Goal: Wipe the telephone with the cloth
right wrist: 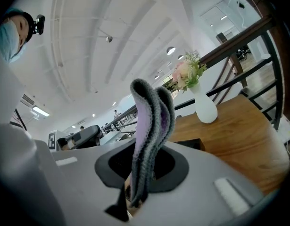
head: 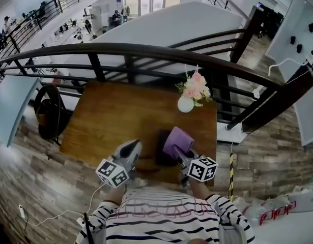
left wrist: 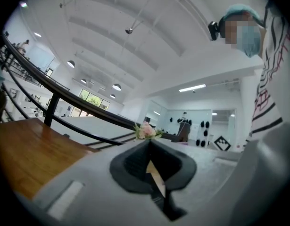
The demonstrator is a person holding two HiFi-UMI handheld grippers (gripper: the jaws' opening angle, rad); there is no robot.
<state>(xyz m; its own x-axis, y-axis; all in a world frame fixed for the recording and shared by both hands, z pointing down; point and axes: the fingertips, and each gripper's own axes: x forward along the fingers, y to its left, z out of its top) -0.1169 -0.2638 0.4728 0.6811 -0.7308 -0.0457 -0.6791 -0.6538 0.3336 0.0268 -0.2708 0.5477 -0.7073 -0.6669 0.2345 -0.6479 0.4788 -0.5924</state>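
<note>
A purple cloth [head: 178, 140] stands folded between the jaws of my right gripper [head: 180, 152], which is shut on it. It hangs over a dark telephone [head: 163, 155] near the wooden table's front edge; I cannot tell whether it touches. In the right gripper view the cloth [right wrist: 152, 119] sticks up out of the right gripper [right wrist: 145, 150], and a dark corner of the telephone [right wrist: 188, 144] shows behind it. My left gripper [head: 135, 145] is left of the telephone, tilted upward. In its own view the left gripper [left wrist: 148, 147] is shut with nothing between its jaws.
A white vase of pink flowers [head: 187, 101] stands at the table's back right; the same vase [right wrist: 204, 105] shows in the right gripper view. A dark railing [head: 146, 52] curves behind the table [head: 110, 116]. A black bag [head: 48, 111] lies at the table's left. A yellow-black strip [head: 230, 174] is on the floor at right.
</note>
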